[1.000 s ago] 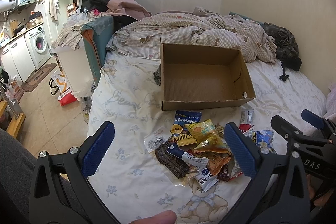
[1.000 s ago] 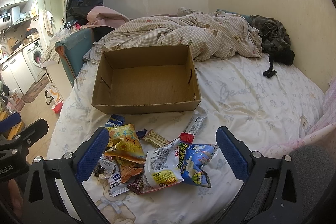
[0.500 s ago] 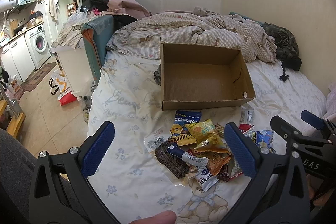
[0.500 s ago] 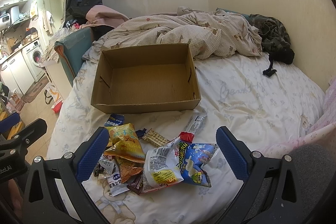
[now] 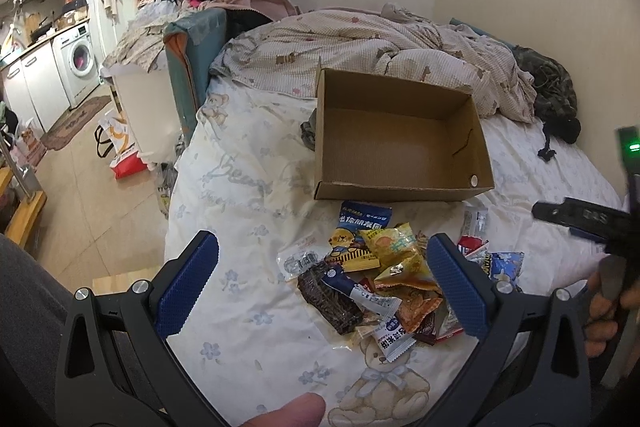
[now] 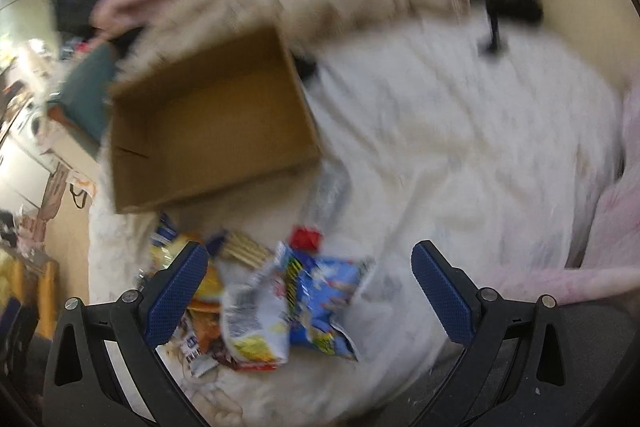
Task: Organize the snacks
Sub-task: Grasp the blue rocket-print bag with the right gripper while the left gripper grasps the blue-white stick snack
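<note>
Both tongs [image 5: 322, 281] [image 6: 310, 291] agape above snack packets [image 5: 372, 283], gripping nothing.

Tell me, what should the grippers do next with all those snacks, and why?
Probably lower the right hand-held gripper, open and empty, onto the blue snack bag just beneath it. The cardboard box is still empty, and that bag lies on top of the pile.

Bed [image 5: 248, 187]: open cardboard box [image 5: 400, 143], snack packets [image 5: 376, 279], rumpled checked quilt [image 5: 360, 51].
</note>
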### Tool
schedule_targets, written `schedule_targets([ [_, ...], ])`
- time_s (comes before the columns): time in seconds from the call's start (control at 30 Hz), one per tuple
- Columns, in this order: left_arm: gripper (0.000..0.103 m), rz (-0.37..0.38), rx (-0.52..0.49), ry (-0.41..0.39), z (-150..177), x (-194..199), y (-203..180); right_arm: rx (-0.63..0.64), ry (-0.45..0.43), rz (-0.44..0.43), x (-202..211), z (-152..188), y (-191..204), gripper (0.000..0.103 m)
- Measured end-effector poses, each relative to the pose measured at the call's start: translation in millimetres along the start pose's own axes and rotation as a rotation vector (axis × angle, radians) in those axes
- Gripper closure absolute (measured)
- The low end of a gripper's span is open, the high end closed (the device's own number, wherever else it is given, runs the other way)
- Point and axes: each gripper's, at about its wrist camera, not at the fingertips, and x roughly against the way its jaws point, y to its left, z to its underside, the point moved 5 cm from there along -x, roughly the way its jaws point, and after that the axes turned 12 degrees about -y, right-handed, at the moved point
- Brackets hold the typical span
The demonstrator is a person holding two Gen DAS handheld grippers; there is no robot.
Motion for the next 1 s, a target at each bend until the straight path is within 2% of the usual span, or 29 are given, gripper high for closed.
schedule_targets([
  [0.1, 0.000, -0.013, 0.005, 0.008, 1.0, -1.8, 3.5, -0.131, 0.204, 0.002, -38.3, 17.0, -22.7, 0.000],
  [0.17, 0.000, -0.019, 0.022, 0.013, 1.3, -2.6, 8.1, -0.181, 0.288, 0.025, -54.5, 30.1, -30.6, 0.005],
  [0.2, 0.000, -0.023, 0.026, 0.015, 1.5, -3.0, 9.5, -0.180, 0.304, 0.044, -60.3, 35.0, -31.2, 0.017],
  [0.23, 0.000, -0.028, 0.031, 0.019, 1.6, -3.9, 11.2, -0.161, 0.322, 0.077, -65.5, 39.9, -30.3, 0.021],
  [0.27, 0.000, -0.040, 0.032, 0.023, 2.0, -5.2, 13.4, -0.136, 0.343, 0.091, -70.8, 45.3, -25.8, 0.021],
  [0.33, 0.000, -0.073, 0.031, 0.033, 2.5, -8.2, 18.4, -0.090, 0.391, 0.063, -81.6, 57.6, -12.6, 0.023],
  [0.47, 0.000, -0.124, 0.075, 0.070, 6.3, -15.7, 35.9, -0.071, 0.420, 0.033, -92.2, 72.9, -3.0, 0.031],
  [0.57, 0.000, -0.148, 0.111, 0.093, 10.0, -19.7, 47.4, -0.100, 0.417, 0.015, -93.3, 78.4, -6.5, 0.035],
  [0.63, 0.000, -0.156, 0.126, 0.099, 11.3, -21.1, 51.8, -0.107, 0.419, 0.005, -93.4, 80.6, -10.5, 0.052],
  [0.73, 0.000, -0.163, 0.131, 0.096, 10.8, -20.4, 53.3, -0.101, 0.388, -0.027, -83.9, 76.8, -13.1, 0.060],
  [0.87, 0.000, -0.155, 0.127, 0.106, 12.2, -20.7, 49.0, -0.033, 0.268, -0.012, -49.6, 58.4, -12.6, 0.061],
  [1.0, 0.000, -0.148, 0.123, 0.135, 12.6, -26.6, 48.2, 0.018, 0.127, 0.018, -9.7, 12.1, -8.6, 0.062],
])
